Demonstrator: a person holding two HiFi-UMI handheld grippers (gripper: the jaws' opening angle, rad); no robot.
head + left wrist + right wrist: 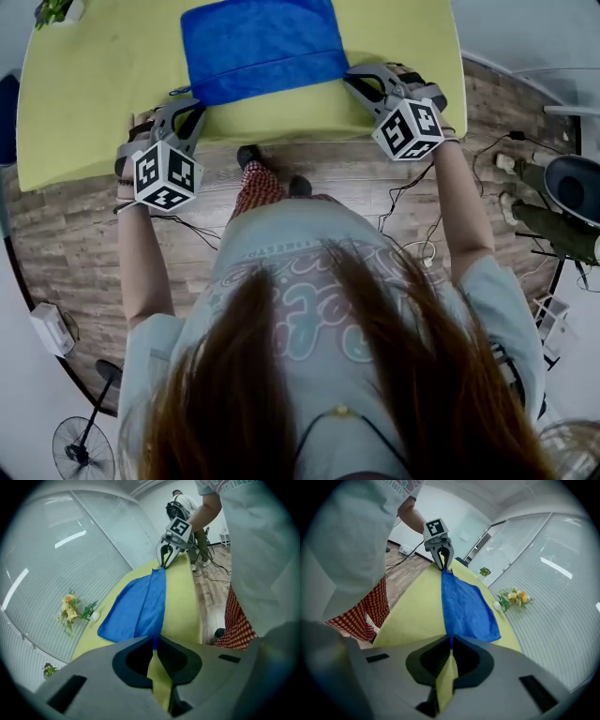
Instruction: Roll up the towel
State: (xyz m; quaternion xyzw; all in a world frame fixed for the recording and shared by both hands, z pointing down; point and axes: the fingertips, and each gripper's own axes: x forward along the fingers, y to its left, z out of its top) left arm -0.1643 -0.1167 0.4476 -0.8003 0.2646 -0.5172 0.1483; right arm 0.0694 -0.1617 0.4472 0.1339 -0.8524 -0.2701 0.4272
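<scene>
A blue towel lies flat on the yellow-green table, its near edge toward me. My left gripper is shut on the towel's near left corner, and my right gripper is shut on its near right corner. In the left gripper view a sliver of blue shows between the closed tips of the left gripper, the towel stretches away, and the right gripper pinches its far corner. The right gripper view mirrors this: the right gripper, the towel, the left gripper.
A small vase of flowers stands on the table beyond the towel's far end, near the blinds. A potted plant sits at the table's far left corner. On the wooden floor are cables, a fan and equipment.
</scene>
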